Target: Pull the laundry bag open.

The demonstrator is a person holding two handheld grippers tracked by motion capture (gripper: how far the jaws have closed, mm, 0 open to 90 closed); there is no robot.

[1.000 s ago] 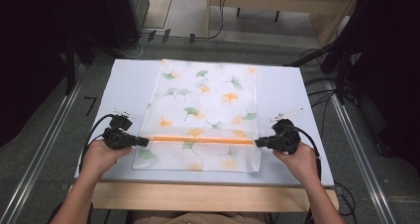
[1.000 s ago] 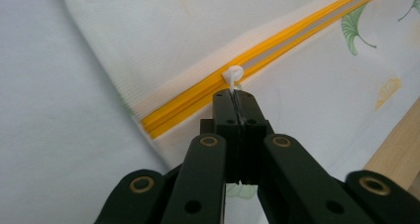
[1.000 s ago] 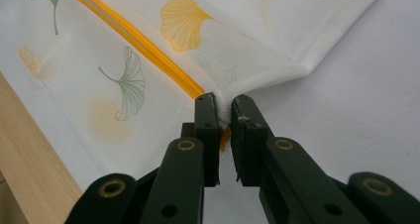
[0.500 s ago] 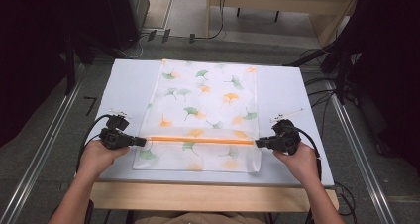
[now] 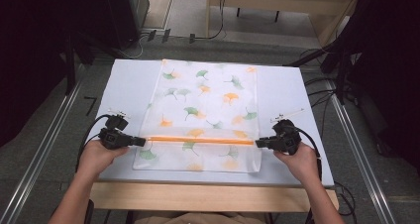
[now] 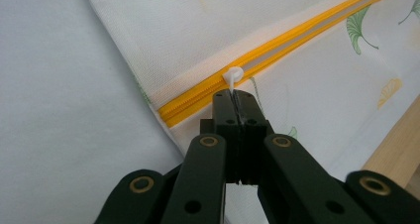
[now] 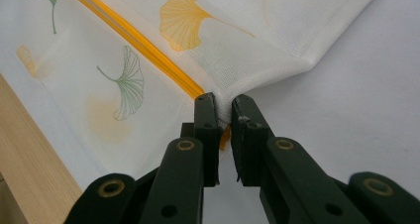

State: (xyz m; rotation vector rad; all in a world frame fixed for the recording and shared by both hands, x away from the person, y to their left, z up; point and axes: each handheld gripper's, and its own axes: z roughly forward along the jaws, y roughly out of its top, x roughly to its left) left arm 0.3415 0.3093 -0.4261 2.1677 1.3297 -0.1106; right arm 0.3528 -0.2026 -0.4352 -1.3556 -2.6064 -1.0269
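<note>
I have the left gripper [image 6: 236, 96] clamped on the white zipper pull [image 6: 232, 77], the right gripper [image 7: 224, 105] pinching the mesh bag's [image 5: 208, 110] zipper-end corner.

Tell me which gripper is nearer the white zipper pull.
Left. The left gripper is shut on the white zipper pull at the bag's left end; the right gripper pinches the bag at the zipper's far right end.

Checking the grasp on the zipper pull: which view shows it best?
The left gripper view: the white zipper pull sits close up, pinched at the tips of the left gripper, at the end of the yellow zipper. In the high view it is too small to tell. The right gripper view shows the zipper's other end.
</note>
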